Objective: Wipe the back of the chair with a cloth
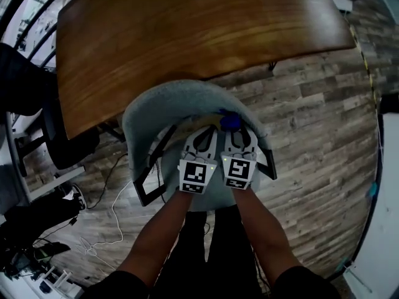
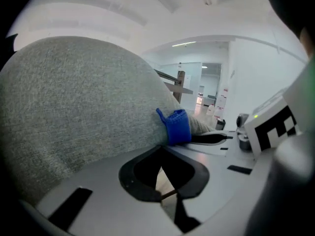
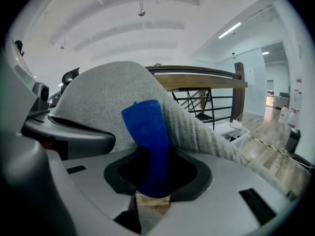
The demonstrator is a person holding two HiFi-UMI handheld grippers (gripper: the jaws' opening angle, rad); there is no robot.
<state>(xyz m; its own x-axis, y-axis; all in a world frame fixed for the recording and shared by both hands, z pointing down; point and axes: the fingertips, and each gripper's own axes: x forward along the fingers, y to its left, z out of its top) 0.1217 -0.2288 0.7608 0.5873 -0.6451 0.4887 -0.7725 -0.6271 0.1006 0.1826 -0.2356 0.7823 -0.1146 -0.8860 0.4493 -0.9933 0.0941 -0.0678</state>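
Here, in the head view, my two arms reach down side by side toward the grey fabric chair back [image 1: 156, 104], which curves round in front of a wooden table [image 1: 187, 30]. My left hand-held gripper [image 1: 204, 131] and my right hand-held gripper [image 1: 235, 131] lie next to each other just inside that curve, each with its marker cube facing up at me. A small bunch of blue cloth [image 1: 229, 121] shows at the tip of the right one, against the chair back. Around the chair is a wood-plank floor [image 1: 324, 136], with thin cables [image 1: 106, 223] trailing over it on my left.

In the left gripper view, the left hand-held gripper [image 2: 162, 171] is clenched with nothing between its jaws; only a dark opening with a sliver of floor shows through them. The chair back [image 2: 83, 107] fills the left of this view, close against the jaws. Just beyond, the blue cloth [image 2: 177, 127] is pressed to the fabric, at the front of my right hand-held gripper [image 2: 216, 139].

In the right gripper view, the right hand-held gripper [image 3: 152, 176] is clamped on the cloth [image 3: 147, 141], which stands up out of the jaws as a folded strip and leans on the chair back [image 3: 113, 97]. My left hand-held gripper [image 3: 69, 134] sits just to the left, and the table [image 3: 197, 77] edge shows beyond the top of the chair back.
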